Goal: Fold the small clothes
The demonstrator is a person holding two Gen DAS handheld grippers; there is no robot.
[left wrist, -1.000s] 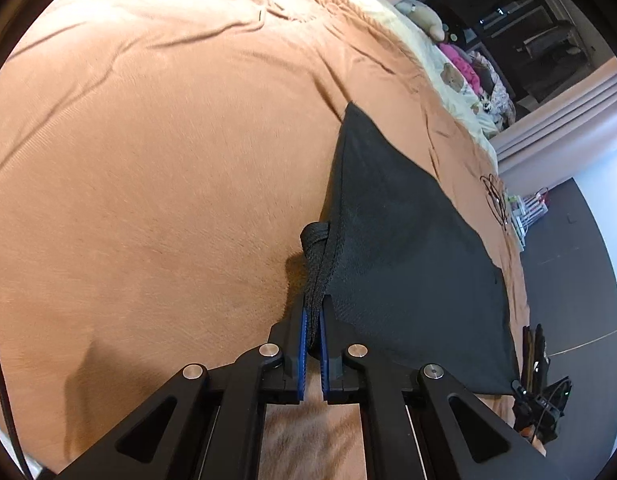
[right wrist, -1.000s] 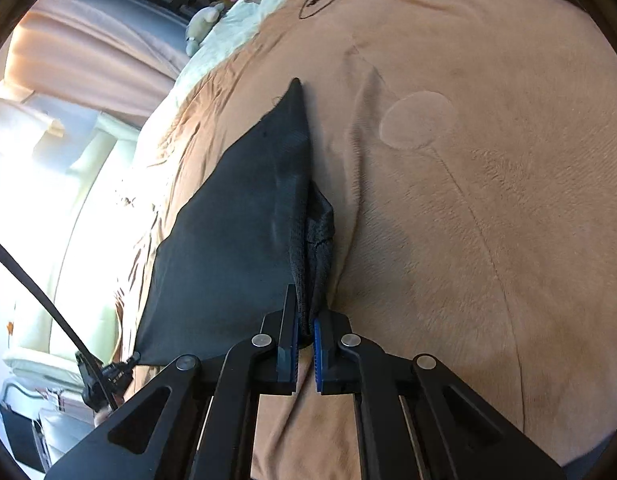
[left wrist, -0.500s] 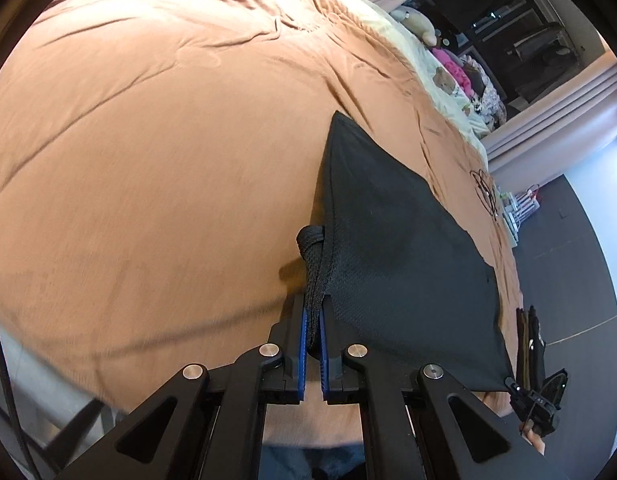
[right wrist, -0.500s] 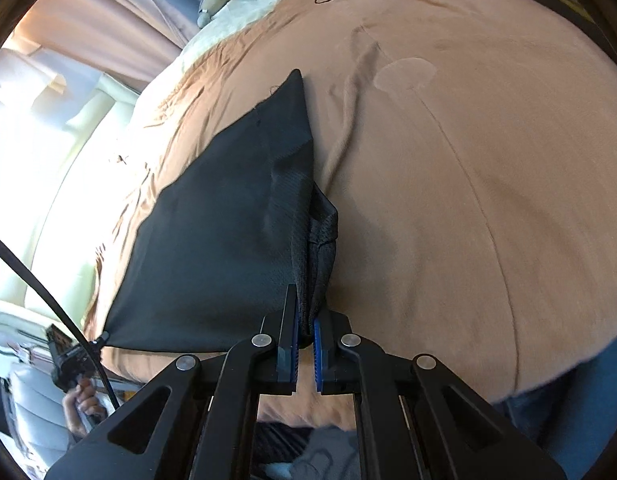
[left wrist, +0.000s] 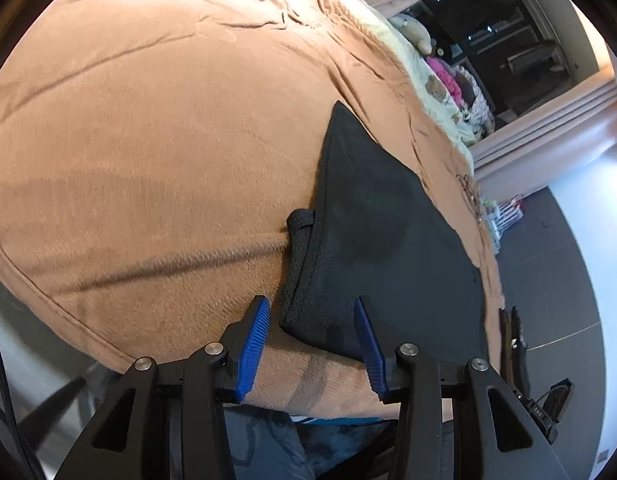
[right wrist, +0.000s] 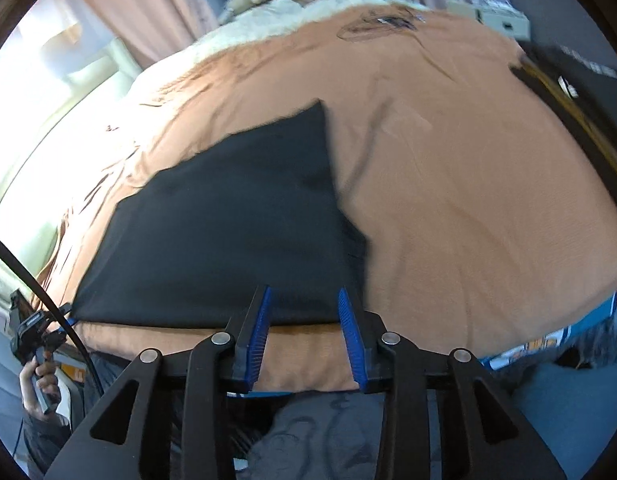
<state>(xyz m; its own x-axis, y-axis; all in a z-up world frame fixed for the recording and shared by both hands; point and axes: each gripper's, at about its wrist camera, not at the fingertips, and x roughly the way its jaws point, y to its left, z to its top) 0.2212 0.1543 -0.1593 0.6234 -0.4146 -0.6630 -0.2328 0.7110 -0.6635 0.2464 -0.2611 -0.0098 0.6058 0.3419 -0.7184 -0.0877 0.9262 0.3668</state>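
Note:
A black mesh garment [left wrist: 388,240] lies flat on the brown blanket [left wrist: 148,140], near the bed's front edge. My left gripper [left wrist: 312,340] hangs just over the garment's near left corner with its jaws opening. The thick hem lies between the blue pads [left wrist: 254,336], and they do not press on it. In the blurred right wrist view the same garment [right wrist: 228,220] spreads out ahead. My right gripper [right wrist: 306,330] is above its near right edge, jaws opening and nothing clamped between them.
Soft toys and pale bedding [left wrist: 440,84] sit at the far end of the bed, with curtains [left wrist: 548,132] behind. A cable [right wrist: 388,22] lies on the blanket. A dark object [right wrist: 568,76] lies at the bed's right edge. A hand [right wrist: 40,380] shows at the left.
Both grippers were shut on the garment's folded corners and have let go; their jaws now stand apart. The right gripper rose and rolled, and the garment lies flat near the bed's edge.

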